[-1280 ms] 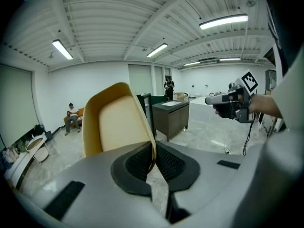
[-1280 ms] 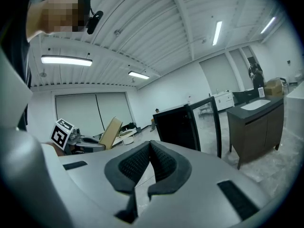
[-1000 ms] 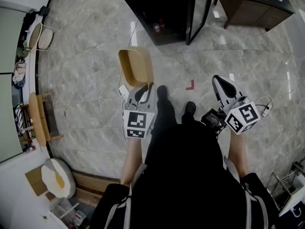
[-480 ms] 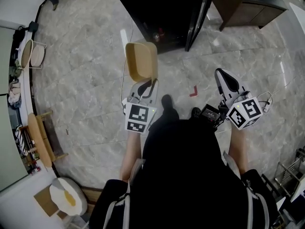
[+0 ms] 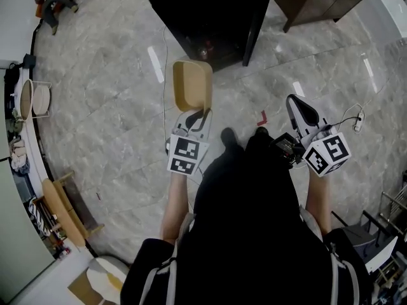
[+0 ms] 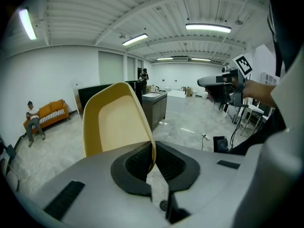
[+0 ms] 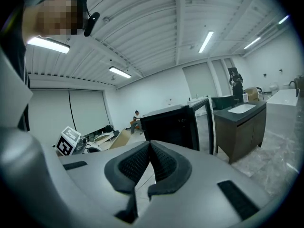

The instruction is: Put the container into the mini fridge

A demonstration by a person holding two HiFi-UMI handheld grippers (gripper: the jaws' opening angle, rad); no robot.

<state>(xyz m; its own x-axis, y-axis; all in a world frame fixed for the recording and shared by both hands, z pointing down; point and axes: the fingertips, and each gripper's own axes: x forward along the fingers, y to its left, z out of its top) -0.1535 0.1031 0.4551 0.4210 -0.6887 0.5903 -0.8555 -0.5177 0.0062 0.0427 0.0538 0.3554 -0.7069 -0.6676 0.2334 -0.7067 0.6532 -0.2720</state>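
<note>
Tan and thin-walled, the one container (image 5: 193,84) is held on edge, its wall pinched between the jaws of the left gripper (image 5: 196,115). Compared with a second ago, it is brought nearer the single mini fridge (image 5: 210,11), whose door (image 5: 253,27) is swung open; its far rim is seen close to the opening, with grey floor (image 5: 108,94) bare on both sides. The right gripper (image 5: 297,107), second of two, is held empty, its jaws pressed together.

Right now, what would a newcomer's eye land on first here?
The tan container, clamped by its rim in the left gripper, at centre. Just beyond it stands the black mini fridge, door open. The right gripper, at right, is shut and empty.
</note>
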